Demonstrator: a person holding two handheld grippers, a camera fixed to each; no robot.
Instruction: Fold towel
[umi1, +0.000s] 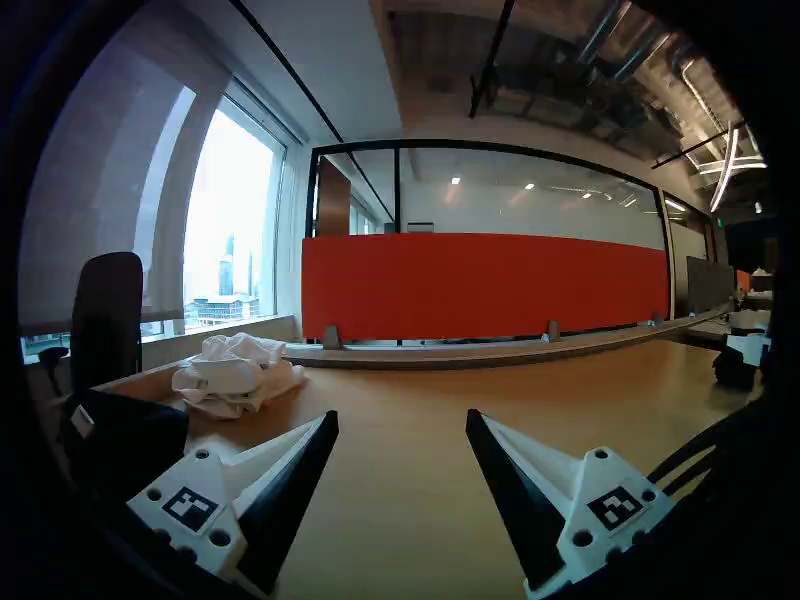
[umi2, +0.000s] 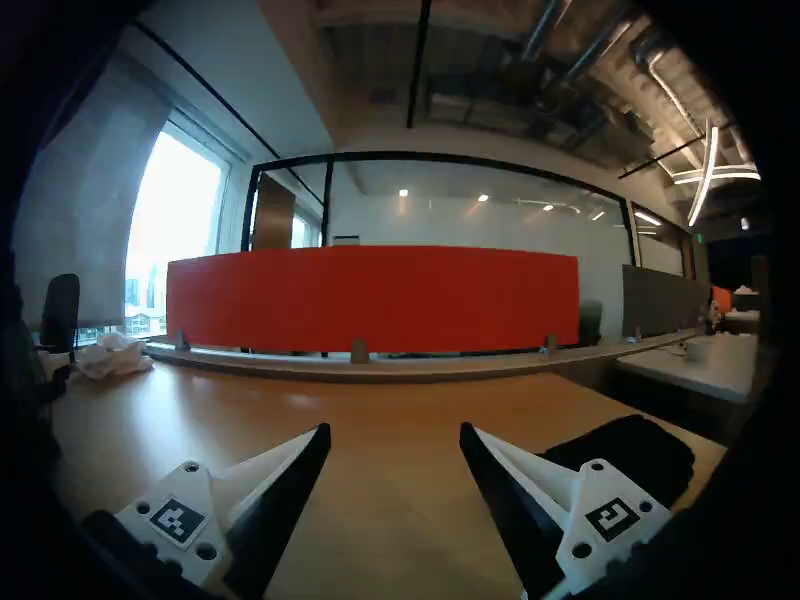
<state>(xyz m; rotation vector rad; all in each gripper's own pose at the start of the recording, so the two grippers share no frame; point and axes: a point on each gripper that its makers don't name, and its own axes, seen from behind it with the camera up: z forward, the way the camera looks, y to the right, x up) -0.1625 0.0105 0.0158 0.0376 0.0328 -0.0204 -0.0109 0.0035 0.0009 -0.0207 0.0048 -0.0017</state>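
Note:
A crumpled white towel (umi1: 238, 373) lies in a heap on the wooden desk (umi1: 420, 420), at the far left near the window. My left gripper (umi1: 402, 422) hovers low over the desk, open, with nothing between its fingers; the towel is ahead and to its left. In the right gripper view the same towel (umi2: 112, 356) appears small at the far left of the desk (umi2: 400, 420). My right gripper (umi2: 395, 432) is open too, over bare wood, well away from the towel.
A red divider panel (umi1: 485, 285) runs along the desk's far edge. A black office chair (umi1: 105, 320) stands left of the towel. A dark object (umi2: 630, 455) lies on the desk by my right finger. Another desk (umi2: 700, 365) stands to the right.

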